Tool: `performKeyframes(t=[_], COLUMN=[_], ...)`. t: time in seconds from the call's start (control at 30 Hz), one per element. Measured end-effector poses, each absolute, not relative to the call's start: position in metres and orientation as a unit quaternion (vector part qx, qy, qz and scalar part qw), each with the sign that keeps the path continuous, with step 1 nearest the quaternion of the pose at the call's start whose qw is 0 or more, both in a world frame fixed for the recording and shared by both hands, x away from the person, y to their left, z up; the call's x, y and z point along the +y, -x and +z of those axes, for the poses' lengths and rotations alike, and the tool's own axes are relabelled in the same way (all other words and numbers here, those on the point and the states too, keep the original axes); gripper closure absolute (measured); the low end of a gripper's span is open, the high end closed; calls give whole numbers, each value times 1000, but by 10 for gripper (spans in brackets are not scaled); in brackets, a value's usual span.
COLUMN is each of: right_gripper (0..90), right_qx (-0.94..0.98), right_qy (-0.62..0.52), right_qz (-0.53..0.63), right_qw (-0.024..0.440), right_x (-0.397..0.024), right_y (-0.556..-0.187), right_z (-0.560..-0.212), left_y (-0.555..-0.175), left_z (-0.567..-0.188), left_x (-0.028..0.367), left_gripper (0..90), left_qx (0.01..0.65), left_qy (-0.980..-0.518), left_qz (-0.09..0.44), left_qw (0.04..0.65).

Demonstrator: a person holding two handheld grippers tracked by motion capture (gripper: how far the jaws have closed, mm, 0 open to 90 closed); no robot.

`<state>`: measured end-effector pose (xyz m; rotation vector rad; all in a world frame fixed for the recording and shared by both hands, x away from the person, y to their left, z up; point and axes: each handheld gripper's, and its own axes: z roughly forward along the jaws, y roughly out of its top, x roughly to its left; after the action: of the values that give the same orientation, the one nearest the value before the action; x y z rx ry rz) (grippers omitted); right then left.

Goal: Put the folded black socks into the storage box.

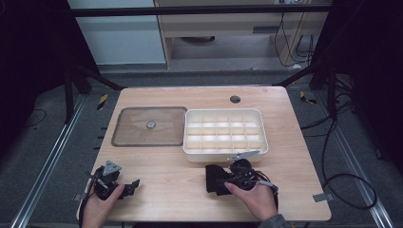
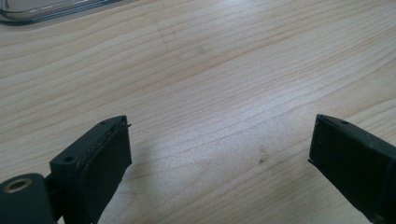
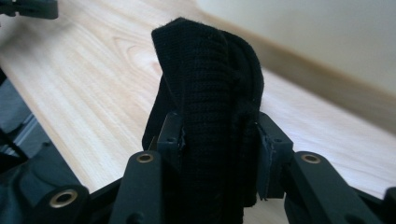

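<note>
The right gripper clamps a soft, light, folded black ribbed knit cloth mid-bundle; it looks floppy, best pinched across its folds. The left gripper gapes empty.

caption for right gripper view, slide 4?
Right gripper clamps folded black knit cloth above wooden table.

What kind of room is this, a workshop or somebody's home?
Most likely a lab or test workshop, not a home. A bare wooden table stands between metal floor rails, cables trail across the grey floor, and a person works with handheld grippers, the right gripper clamping a folded black cloth.
</note>
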<state>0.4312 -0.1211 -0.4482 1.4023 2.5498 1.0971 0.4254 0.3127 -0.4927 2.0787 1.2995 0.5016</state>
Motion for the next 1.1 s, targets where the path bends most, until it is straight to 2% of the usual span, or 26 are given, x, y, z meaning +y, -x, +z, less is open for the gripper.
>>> performKeyframes(t=[0.47, 1.1], right_gripper=[611, 611], right_qx=[800, 765], right_qy=[-471, -500], right_qz=[364, 379], right_qw=[78, 145], right_x=[-177, -235], right_y=[-436, -445], right_z=[-400, -344], left_y=[-427, -424], left_z=[-500, -505], left_x=[312, 312], left_gripper=[39, 13], left_qx=[501, 489], left_qy=[-791, -791], left_qz=[178, 200], left_qw=[303, 309])
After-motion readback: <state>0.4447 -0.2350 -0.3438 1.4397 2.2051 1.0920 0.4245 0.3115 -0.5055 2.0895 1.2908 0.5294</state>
